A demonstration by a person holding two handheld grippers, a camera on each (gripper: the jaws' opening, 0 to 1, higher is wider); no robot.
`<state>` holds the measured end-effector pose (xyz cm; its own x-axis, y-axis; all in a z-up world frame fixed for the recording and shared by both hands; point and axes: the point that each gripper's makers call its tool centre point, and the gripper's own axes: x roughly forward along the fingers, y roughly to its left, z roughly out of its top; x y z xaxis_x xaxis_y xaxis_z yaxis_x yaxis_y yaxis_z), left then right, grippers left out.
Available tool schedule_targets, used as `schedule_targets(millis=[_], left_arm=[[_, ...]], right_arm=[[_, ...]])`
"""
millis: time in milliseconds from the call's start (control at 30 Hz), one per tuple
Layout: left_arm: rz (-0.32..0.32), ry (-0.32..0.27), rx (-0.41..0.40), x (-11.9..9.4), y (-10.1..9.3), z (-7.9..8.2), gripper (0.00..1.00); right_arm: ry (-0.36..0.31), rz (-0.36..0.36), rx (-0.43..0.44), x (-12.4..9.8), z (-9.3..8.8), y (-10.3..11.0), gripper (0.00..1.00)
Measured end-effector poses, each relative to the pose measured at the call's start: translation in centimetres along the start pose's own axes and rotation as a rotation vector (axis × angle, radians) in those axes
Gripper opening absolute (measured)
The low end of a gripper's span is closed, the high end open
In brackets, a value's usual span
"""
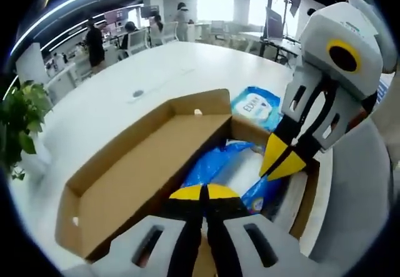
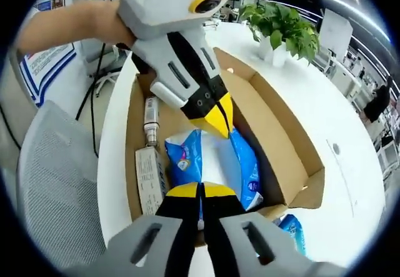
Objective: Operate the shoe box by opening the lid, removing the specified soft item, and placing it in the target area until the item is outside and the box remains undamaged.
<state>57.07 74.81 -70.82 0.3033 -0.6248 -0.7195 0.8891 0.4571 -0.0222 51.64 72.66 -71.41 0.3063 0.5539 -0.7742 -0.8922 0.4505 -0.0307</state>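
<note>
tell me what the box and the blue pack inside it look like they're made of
The box looks like plain brown corrugated cardboard, matte, with folded flaps and raw cut edges. The blue pack inside looks like thin glossy plastic film: it shines, wrinkles and sags softly, probably a soft wipes or tissue pouch, though its contents can't be seen.

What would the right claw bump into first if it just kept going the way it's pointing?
Most likely the blue and white soft pack lying in the open shoe box. The right claw is shut and aimed down into the box just above the pack, though depth is hard to judge.
</note>
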Motion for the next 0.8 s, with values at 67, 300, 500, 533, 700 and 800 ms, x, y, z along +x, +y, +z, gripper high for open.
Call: schedule_targets(millis=[67, 300, 500, 533, 700, 800], left_arm=[[0.004, -0.005, 0.005, -0.4, 0.0, 0.4, 0.0], [0.017, -0.016, 0.018, -1.8, 0.0, 1.5, 0.0], [0.029, -0.026, 0.031, -3.0, 0.0, 2.7, 0.0], [0.032, -0.027, 0.04, -3.2, -0.1, 3.0, 0.0], [0.035, -0.03, 0.051, -3.9, -0.4, 4.1, 0.0], [0.035, -0.033, 0.054, -4.2, -0.8, 4.7, 0.0]], right_arm=[[-0.008, -0.004, -0.004, -0.3, 0.3, 0.0, 0.0], [-0.043, -0.014, -0.005, -1.9, 1.7, 0.1, 0.0], [-0.067, -0.022, -0.007, -3.4, 2.8, 0.2, 0.0], [-0.076, -0.021, 0.001, -3.7, 3.1, 0.3, 0.0], [-0.098, -0.025, 0.021, -5.1, 3.6, 0.4, 0.0], [-0.1, -0.03, 0.019, -5.8, 3.6, 0.5, 0.0]])
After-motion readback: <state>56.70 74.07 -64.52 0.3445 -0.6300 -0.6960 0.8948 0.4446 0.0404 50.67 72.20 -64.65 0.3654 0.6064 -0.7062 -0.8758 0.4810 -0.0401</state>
